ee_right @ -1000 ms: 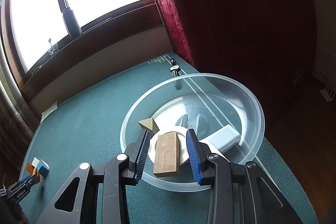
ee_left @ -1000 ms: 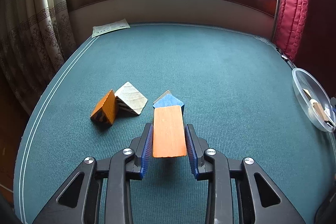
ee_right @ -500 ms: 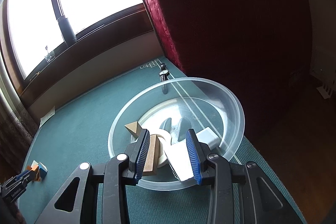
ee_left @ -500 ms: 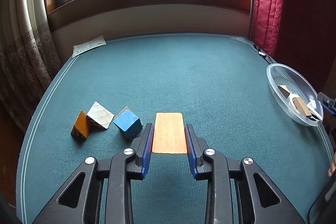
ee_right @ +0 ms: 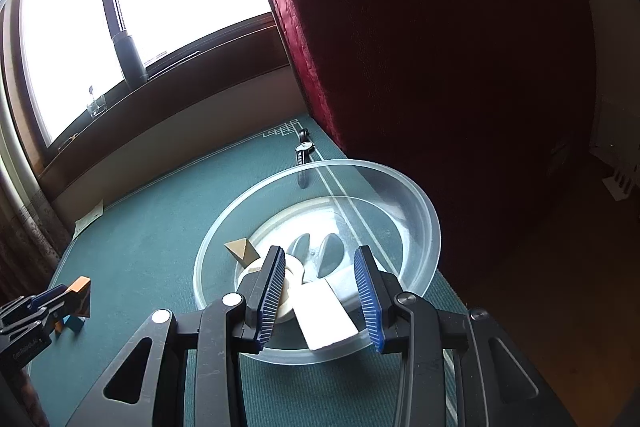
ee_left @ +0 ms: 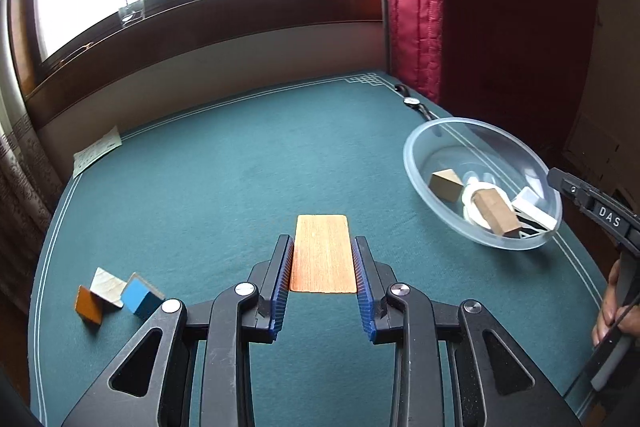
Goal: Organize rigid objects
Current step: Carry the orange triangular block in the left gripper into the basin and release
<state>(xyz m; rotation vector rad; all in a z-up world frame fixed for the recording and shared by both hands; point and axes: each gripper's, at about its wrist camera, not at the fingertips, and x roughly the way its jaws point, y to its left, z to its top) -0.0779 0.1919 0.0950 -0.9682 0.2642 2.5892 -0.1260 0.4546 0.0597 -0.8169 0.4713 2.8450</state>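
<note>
My left gripper [ee_left: 322, 251] is shut on an orange wooden block [ee_left: 323, 253] and holds it above the green cloth. The clear plastic bowl [ee_left: 416, 163] stands to its right and holds a tan wedge [ee_left: 446, 185], a brown block [ee_left: 496, 211], a white block [ee_left: 534, 207] and a tape roll. My right gripper [ee_right: 320, 287] is open and empty over the near rim of the bowl [ee_right: 428, 223], above the white block [ee_right: 326, 319]. An orange wedge [ee_left: 89, 305], a pale wedge [ee_left: 107, 286] and a blue cube [ee_left: 138, 295] lie at the left.
A wristwatch [ee_left: 412, 101] lies at the table's far right corner beside the red curtain [ee_left: 412, 3]. A paper sheet [ee_left: 98, 150] lies at the far left edge. The table edge runs close along the bowl's right side. A window sill stands behind the table.
My left gripper has lifted the orange block away from the loose blocks and swung right toward the bowl. My right gripper has let a brown block go in the bowl and drawn back.
</note>
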